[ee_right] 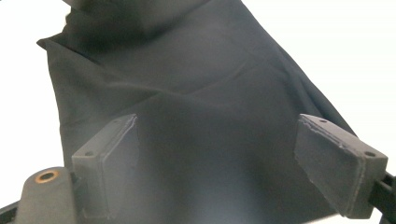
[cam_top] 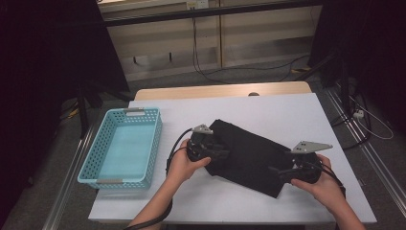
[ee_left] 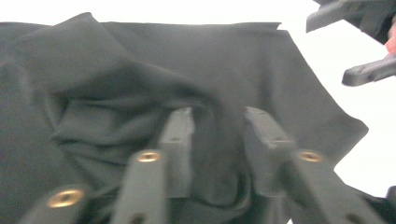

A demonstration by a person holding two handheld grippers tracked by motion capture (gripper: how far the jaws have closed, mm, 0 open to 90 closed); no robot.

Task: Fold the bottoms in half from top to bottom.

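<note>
A black cloth (cam_top: 249, 153) lies crumpled on the white table (cam_top: 268, 108), running from centre toward the front right. My left gripper (cam_top: 224, 154) rests on its left end, pointing right. In the left gripper view the jaws (ee_left: 218, 116) stand a little apart over a bunched fold of the cloth (ee_left: 187, 60), which shows in the gap; the pads do not look pressed on it. My right gripper (cam_top: 276, 171) sits at the cloth's front right end, pointing left. Its jaws (ee_right: 217, 122) are spread wide above flat cloth (ee_right: 201, 93), holding nothing. The right gripper (ee_left: 328, 50) also appears far off in the left gripper view.
A light blue perforated basket (cam_top: 155, 139) stands on the table's left side, a hand's width from the left gripper. Bare white table surrounds the cloth at the back and right. Black stands and cables occupy the floor beyond the table.
</note>
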